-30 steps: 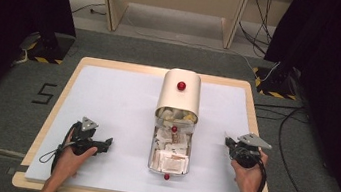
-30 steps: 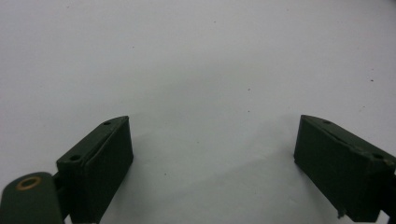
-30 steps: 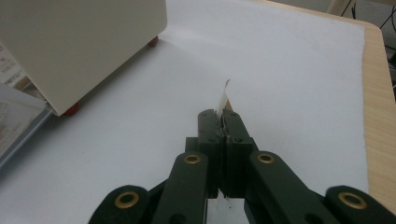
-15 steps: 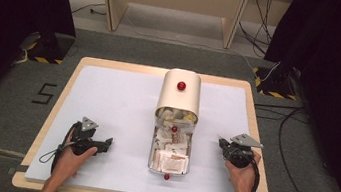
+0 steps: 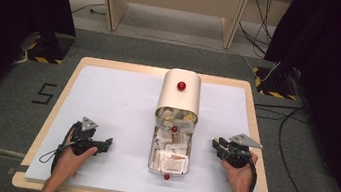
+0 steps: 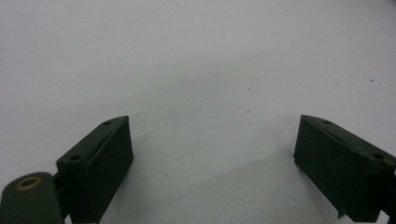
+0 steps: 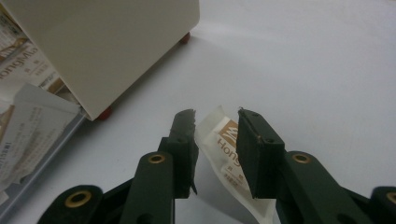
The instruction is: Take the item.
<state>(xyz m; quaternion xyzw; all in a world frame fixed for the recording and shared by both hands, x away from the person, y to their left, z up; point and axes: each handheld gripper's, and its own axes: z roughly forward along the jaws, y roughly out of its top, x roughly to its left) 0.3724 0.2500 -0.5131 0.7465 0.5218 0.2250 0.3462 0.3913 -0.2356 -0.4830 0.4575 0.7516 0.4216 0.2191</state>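
— What's around my grippers?

— My right gripper pinches a white paper sachet with brown print, just right of the cream metal box with red knobs. Its pulled-out tray is full of sachets and lies between my hands.

— And the left?

— My left gripper gapes wide over the bare white tabletop, well apart from the box.

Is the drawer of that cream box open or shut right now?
Open: the drawer sticks out from the cream box toward the person, packets showing inside.
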